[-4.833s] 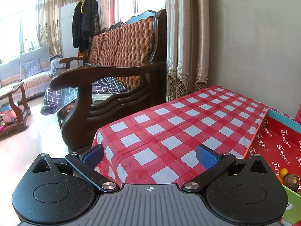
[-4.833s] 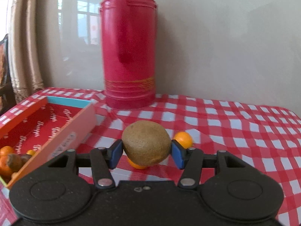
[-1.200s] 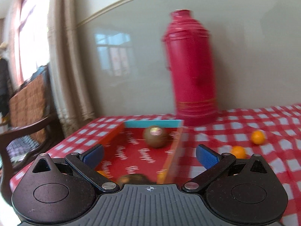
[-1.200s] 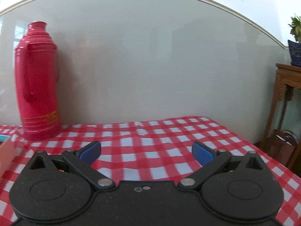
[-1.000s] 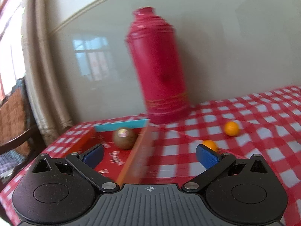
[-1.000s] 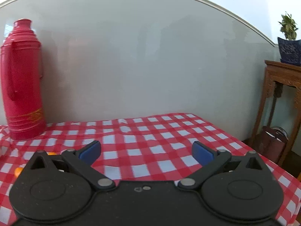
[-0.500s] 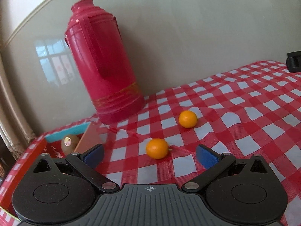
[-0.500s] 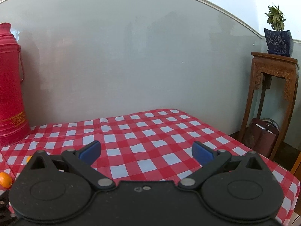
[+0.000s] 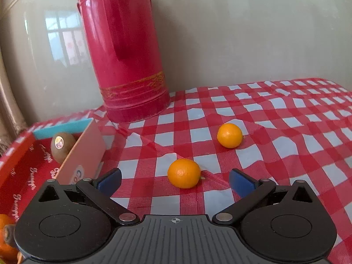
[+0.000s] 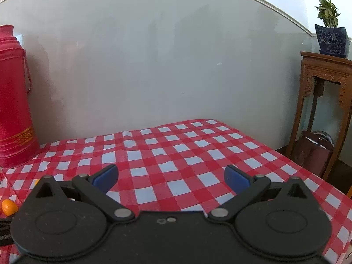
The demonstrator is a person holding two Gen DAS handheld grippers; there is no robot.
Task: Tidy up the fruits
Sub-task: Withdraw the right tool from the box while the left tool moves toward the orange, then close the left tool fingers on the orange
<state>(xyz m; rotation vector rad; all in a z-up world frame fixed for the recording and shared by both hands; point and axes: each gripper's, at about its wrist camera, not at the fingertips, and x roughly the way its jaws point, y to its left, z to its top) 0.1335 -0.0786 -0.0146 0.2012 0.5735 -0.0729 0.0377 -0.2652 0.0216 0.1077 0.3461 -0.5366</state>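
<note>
The left claw (image 9: 175, 181) is gaping wide with nothing in it, its blue pads flanking the near orange (image 9: 184, 176) on the table (image 9: 286, 118). Closing off-centre is likely to send that round fruit rolling right, toward the far orange (image 9: 229, 135). The box (image 9: 82, 147) is sitting to the left, holding a kiwi (image 9: 59, 147). The right claw (image 10: 171, 179) is hanging equally wide and empty over bare cloth.

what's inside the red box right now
A kiwi with a sticker lies at the far end of the red box; orange fruit shows at the near edge. The left tool hides the rest.
</note>
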